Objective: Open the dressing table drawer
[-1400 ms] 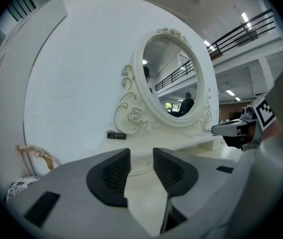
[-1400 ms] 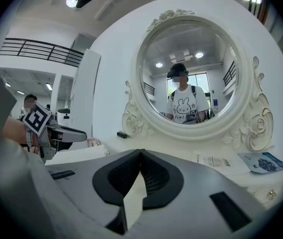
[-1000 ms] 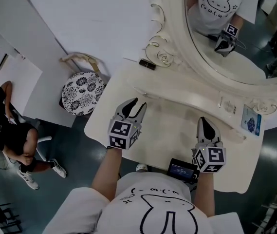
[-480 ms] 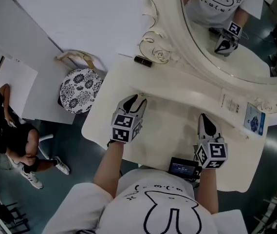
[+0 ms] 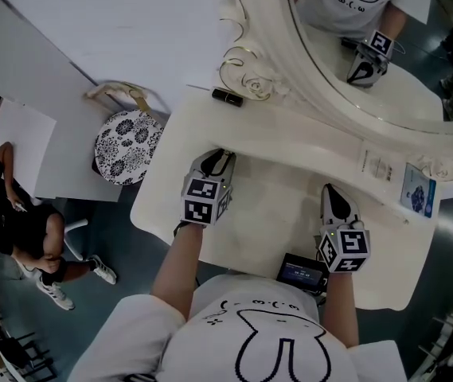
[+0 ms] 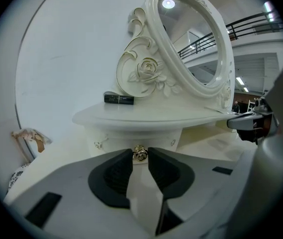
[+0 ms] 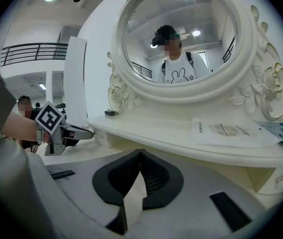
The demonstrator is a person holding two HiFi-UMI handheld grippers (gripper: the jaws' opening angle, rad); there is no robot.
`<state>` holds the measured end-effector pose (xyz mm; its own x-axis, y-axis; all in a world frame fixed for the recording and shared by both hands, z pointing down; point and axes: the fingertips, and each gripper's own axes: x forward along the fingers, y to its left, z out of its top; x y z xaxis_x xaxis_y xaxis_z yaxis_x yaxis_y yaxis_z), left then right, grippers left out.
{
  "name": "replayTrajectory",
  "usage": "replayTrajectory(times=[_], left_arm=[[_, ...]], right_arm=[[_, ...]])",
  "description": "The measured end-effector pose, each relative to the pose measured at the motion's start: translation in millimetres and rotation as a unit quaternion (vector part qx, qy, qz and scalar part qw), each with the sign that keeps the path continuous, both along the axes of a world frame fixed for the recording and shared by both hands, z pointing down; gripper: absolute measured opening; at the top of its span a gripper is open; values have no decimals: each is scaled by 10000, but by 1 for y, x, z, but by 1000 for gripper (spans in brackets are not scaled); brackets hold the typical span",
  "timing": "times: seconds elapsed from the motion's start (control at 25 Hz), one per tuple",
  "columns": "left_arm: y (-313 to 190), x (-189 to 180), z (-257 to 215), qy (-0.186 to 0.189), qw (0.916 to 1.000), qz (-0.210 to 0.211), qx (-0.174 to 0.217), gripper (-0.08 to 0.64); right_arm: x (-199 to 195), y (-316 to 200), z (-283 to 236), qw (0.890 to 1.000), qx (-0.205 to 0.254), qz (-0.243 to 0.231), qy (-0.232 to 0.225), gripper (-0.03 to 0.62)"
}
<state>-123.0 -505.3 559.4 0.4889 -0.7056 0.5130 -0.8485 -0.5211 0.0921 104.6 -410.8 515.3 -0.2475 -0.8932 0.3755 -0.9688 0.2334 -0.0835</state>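
The cream dressing table [image 5: 282, 213] has a raised shelf [image 6: 146, 116] under its oval mirror [image 5: 385, 46]. Below the shelf's left end is a small drawer front [image 6: 156, 139] with a gold knob [image 6: 140, 154]. My left gripper [image 6: 140, 152] [image 5: 220, 159] reaches under the shelf. Its jaws are closing with the knob between the tips, a thin gap on each side. My right gripper [image 5: 333, 193] [image 7: 141, 152] hovers low over the tabletop on the right, shut and empty.
A black tube [image 5: 228, 97] lies on the shelf's left end; a leaflet [image 5: 379, 165] and a blue card [image 5: 417, 195] lie on its right. A floral stool [image 5: 128, 146] stands left of the table. A seated person [image 5: 19, 229] is further left. A black device [image 5: 302, 271] hangs at my waist.
My left gripper has moved forward and down to the shelf's left end, and its wide jaws have narrowed. The right gripper has sunk a little toward the tabletop.
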Motion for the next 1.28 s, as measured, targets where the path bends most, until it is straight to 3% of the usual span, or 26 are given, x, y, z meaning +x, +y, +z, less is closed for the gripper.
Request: replayTrajectory(times=[1.28], left_arm=[[28,-7,2,-175,9998,73,-68,101]], right_arm=[[-2,27,-14,9997,218,91,-44,17]])
